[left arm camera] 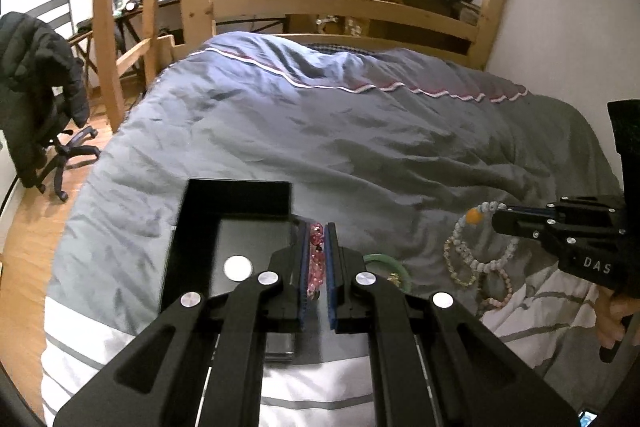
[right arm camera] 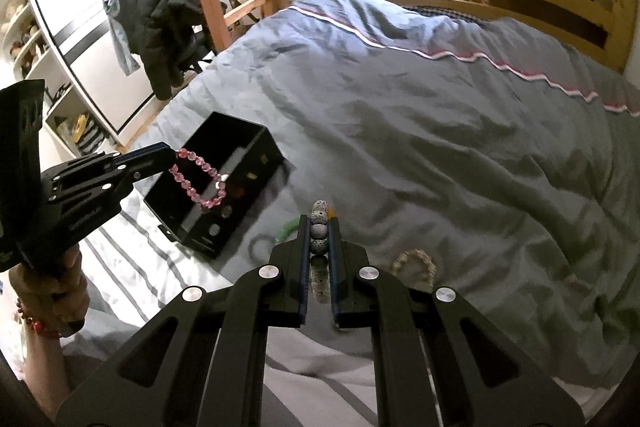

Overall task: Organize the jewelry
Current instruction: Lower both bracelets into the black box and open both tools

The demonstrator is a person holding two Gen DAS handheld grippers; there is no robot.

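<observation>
my left tool (left arm camera: 316, 259) is pinching the pink bead bracelet (left arm camera: 315, 259) between its blue pads, and in the right wrist view that bracelet (right arm camera: 199, 183) hangs as a loop off the tool tip, in the air just in front of the black jewelry box (right arm camera: 224, 187). my right tool (right arm camera: 320, 239) is clamped on the speckled grey-white bead bracelet (right arm camera: 319, 227), which runs in a line between the pads; from the left wrist view it (left arm camera: 486, 239) dangles from the tip of my right tool (left arm camera: 498, 217) with an orange bead at its top, above the bed. the box sits open on the grey duvet (left arm camera: 340, 131) near the striped white sheet (right arm camera: 132, 267), with small pieces in its inner slots too small to name. a green bangle (left arm camera: 386, 263) lies on the duvet just right of my left tool, and a gold bead bracelet (left arm camera: 460, 267) and a pale pink one (left arm camera: 500, 291) lie close together below the hanging strand. my left hand (right arm camera: 60, 291) wraps the handle, a red bead bracelet (right arm camera: 34, 323) on its wrist.
</observation>
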